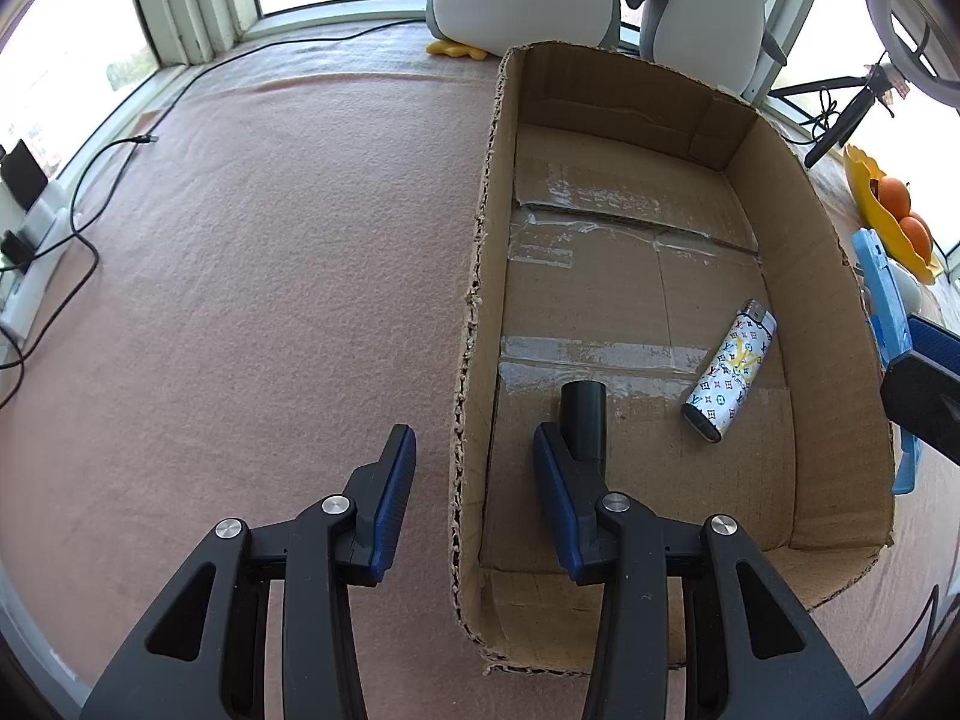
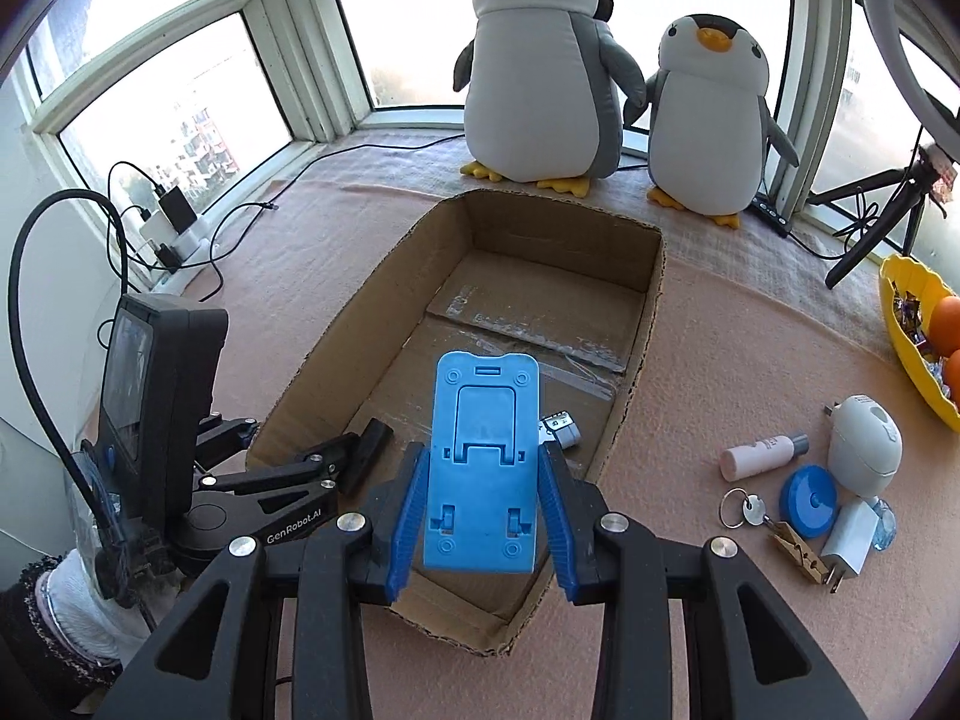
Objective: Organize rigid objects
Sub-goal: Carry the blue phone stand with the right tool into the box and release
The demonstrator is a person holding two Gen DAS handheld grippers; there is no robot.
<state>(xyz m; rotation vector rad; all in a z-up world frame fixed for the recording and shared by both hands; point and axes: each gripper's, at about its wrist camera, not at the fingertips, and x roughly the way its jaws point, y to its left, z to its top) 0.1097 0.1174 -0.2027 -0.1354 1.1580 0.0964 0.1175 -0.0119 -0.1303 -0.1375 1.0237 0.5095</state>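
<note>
Over the cardboard box (image 2: pixel 651 276), our right gripper (image 2: pixel 480 516) squeezes a blue phone stand (image 2: pixel 483 462); our left gripper (image 1: pixel 474 498) straddles the box's left wall, jaws apart, gripping nothing.

Two plush penguins (image 2: pixel 540 60) at the window, yellow fruit bowl (image 2: pixel 906 348), tripod (image 2: pixel 876 222), chargers (image 2: pixel 174 216)

The blue phone stand (image 2: pixel 480 462) hides most of the lighter (image 2: pixel 561 432); the yellow bowl (image 2: pixel 906 324) is cut off.
</note>
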